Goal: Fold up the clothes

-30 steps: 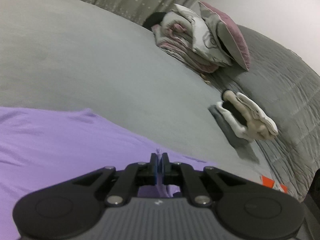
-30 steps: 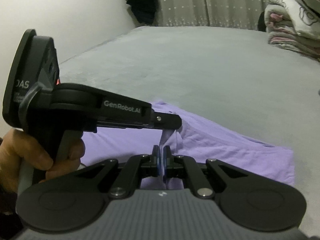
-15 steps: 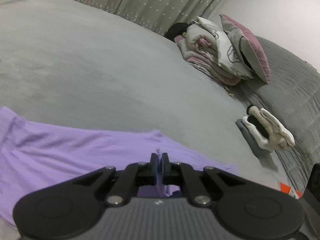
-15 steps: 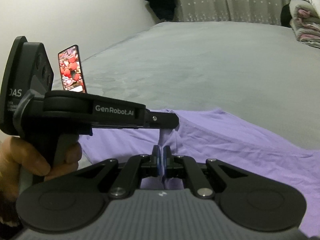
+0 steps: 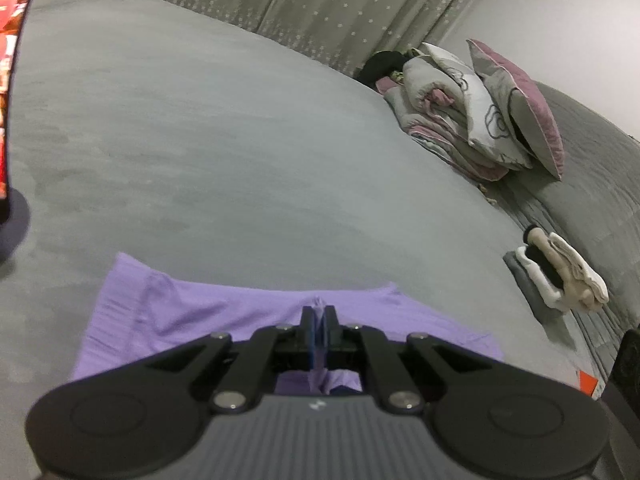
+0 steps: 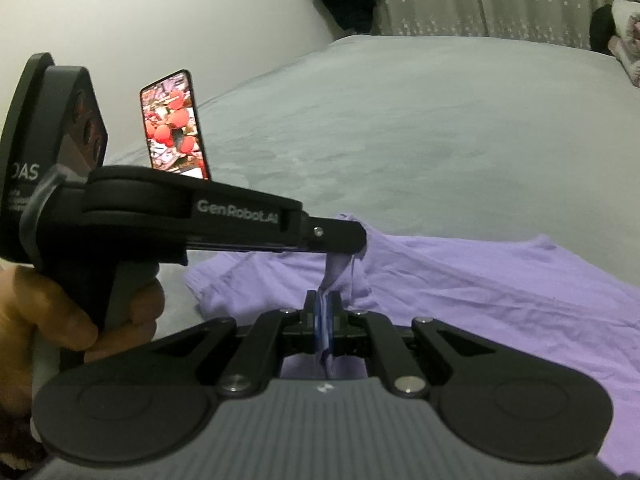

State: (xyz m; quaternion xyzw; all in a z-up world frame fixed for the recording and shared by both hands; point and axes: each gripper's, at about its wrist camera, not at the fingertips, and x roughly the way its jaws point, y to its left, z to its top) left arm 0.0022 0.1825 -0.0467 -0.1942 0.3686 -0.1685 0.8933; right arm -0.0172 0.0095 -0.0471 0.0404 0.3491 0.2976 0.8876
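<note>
Moved since earlier: both grippers swing across the bed, and the phone comes into sight beyond the left gripper.
Left gripper: fingers pressed together, pinching a fold of the purple garment.
Right gripper: fingers pressed together on another fold of the same garment, just below the left gripper's tips.
Garment: lifted at the 2 pinches, the rest spread on the grey bed ahead of and beside the fingers.
Far beyond the fingers: folded bedding with a pillow, well apart.
Nearer, to their right: small pile of folded clothes.
</note>
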